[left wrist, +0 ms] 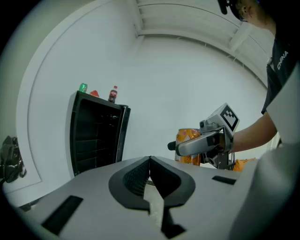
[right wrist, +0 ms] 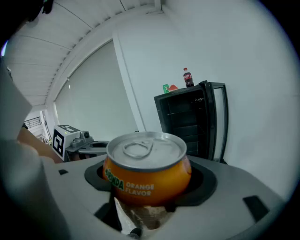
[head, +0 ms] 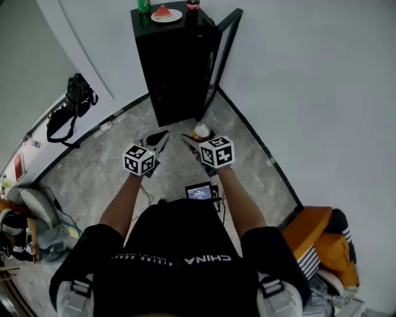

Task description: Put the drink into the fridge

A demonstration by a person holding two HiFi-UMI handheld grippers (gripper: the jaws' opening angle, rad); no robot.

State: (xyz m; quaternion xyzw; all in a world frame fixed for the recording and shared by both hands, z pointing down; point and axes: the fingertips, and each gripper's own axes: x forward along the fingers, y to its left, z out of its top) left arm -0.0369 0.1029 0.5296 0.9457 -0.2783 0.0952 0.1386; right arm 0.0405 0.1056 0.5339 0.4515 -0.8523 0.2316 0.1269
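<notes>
Before the fridge [head: 176,68], the right tool [head: 198,139] clamps the orange can [right wrist: 146,173], jaws wide; left tool [left wrist: 150,164] closed.

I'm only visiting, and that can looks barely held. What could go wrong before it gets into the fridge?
The orange can is gripped only by its sides in the right tongs, so it might slip on the way. The fridge has its door swung open, and the tongs could clip it. A bump might topple the cola bottle on top.
</notes>
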